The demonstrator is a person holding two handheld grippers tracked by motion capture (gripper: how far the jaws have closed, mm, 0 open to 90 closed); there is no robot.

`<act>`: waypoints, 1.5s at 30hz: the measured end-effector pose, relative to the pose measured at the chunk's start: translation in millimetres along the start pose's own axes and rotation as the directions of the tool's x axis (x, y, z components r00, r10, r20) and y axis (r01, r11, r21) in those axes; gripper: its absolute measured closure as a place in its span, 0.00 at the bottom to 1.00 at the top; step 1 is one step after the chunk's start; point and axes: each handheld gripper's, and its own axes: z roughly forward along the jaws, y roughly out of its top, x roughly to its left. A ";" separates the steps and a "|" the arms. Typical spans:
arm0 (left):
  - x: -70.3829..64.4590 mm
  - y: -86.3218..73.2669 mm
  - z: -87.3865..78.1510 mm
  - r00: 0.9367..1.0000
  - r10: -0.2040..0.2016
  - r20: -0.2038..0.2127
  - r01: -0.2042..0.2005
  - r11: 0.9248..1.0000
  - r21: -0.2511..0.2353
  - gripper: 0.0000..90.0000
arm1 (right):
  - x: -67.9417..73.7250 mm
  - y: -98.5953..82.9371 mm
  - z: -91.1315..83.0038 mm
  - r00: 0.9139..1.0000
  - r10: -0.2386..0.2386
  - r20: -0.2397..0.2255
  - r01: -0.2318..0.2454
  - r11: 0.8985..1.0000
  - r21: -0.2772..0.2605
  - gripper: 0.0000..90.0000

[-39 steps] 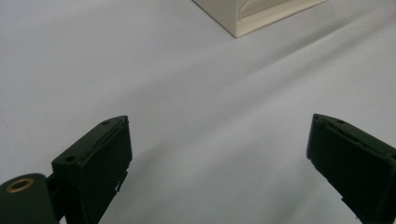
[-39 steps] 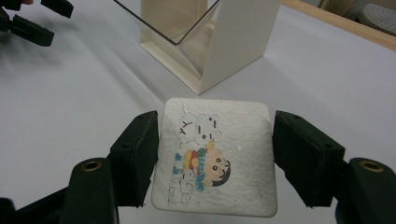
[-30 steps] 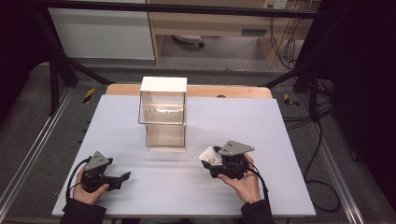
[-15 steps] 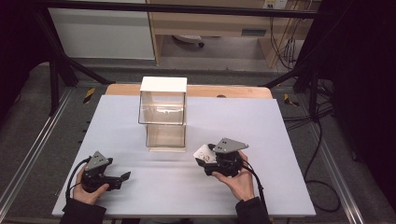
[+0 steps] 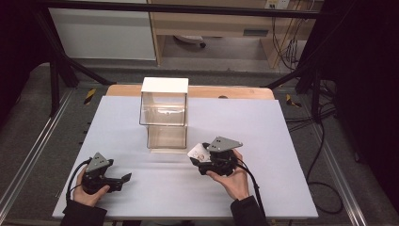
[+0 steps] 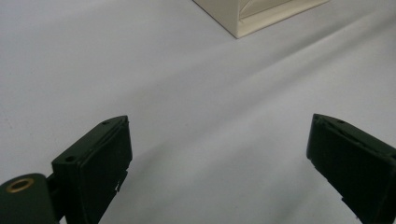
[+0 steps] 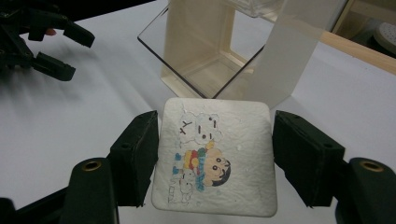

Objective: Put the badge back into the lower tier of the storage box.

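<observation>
right gripper (image 7: 215,158) is clamped on the cartoon coaster (image 7: 215,161), not yet placed in the clear box (image 5: 163,115); left gripper (image 6: 219,163) waits, jaws apart

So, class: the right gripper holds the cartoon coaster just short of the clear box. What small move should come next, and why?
Probably ease the right gripper forward toward the clear box: the coaster is clamped between its jaws, and the box's open side faces it.

Evenly lit white table (image 5: 263,136) ringed by a dark, dim room.
Soft overhead light casts faint shadows near the grippers; the clear box (image 5: 163,113) shows mild glare, and all views look slightly soft and grainy.
</observation>
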 end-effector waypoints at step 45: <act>0.3 0.1 -0.5 1.000 -0.002 -0.002 0.002 1.000 -0.005 0.07 | 12.7 31.8 44.6 1.000 0.001 -0.004 -0.001 1.000 -0.020 0.37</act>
